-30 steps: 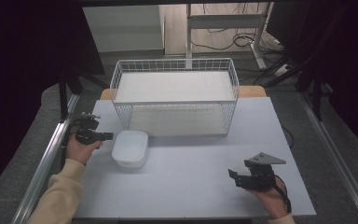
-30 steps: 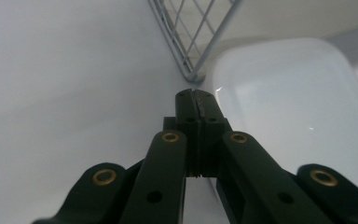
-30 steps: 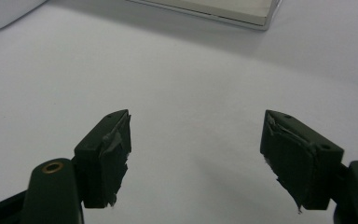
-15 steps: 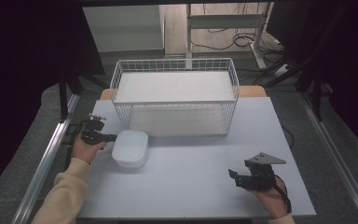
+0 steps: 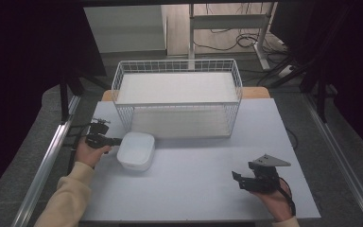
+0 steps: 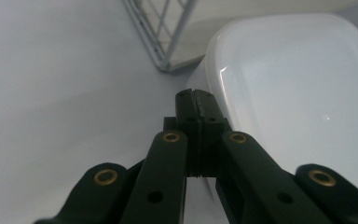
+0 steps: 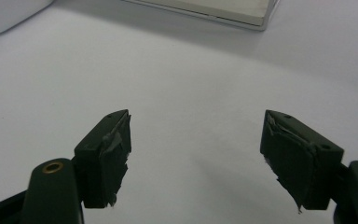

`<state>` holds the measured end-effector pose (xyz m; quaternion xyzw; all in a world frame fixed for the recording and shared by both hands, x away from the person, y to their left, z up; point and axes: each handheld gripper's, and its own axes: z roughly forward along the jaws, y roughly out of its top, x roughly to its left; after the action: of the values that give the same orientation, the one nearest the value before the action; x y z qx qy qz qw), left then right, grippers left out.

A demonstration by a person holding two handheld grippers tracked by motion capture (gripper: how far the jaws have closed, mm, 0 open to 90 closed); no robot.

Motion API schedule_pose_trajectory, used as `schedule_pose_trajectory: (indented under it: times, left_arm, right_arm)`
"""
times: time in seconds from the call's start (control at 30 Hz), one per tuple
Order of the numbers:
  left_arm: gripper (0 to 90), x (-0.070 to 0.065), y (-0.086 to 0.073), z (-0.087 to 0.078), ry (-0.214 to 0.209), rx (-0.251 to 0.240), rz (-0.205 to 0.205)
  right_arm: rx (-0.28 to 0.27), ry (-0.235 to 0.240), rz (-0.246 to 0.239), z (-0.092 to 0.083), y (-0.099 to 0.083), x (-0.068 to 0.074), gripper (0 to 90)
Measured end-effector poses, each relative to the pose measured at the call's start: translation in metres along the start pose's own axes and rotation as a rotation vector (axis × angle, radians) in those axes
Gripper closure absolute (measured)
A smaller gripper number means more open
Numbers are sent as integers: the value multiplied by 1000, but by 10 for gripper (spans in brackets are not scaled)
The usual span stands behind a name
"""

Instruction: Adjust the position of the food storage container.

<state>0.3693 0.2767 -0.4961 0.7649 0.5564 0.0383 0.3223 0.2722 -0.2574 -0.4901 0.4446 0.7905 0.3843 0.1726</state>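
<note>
A white rounded container [image 5: 136, 150] lies upside down on the table, left of centre, just in front of a wire basket [image 5: 177, 103]. My left gripper [image 5: 118, 141] is shut, with its tips at the container's left edge. In the left gripper view the jaws [image 6: 196, 100] meet with nothing between them, right beside the container's rim [image 6: 298, 93]. My right gripper [image 5: 237, 177] rests low near the front right of the table. Its jaws [image 7: 196, 154] stand wide open over bare table surface, with nothing between them.
The white wire basket has a flat white insert and stands at the back centre of the grey table [image 5: 198, 156]; its corner [image 6: 163, 51] is close to my left jaws. Metal rails run along both table sides. Cables and desk legs lie on the floor beyond.
My left gripper has moved right, up to the container's left edge. The right gripper has not moved.
</note>
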Motion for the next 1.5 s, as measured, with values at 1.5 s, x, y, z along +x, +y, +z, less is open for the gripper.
schedule_pose_trajectory:
  times: [1.5]
  left_arm:
    - [900, -48, -4, 21, -125, 34, 98]
  right_arm:
    - [-13, -1, -6, -2, 1, 2, 254]
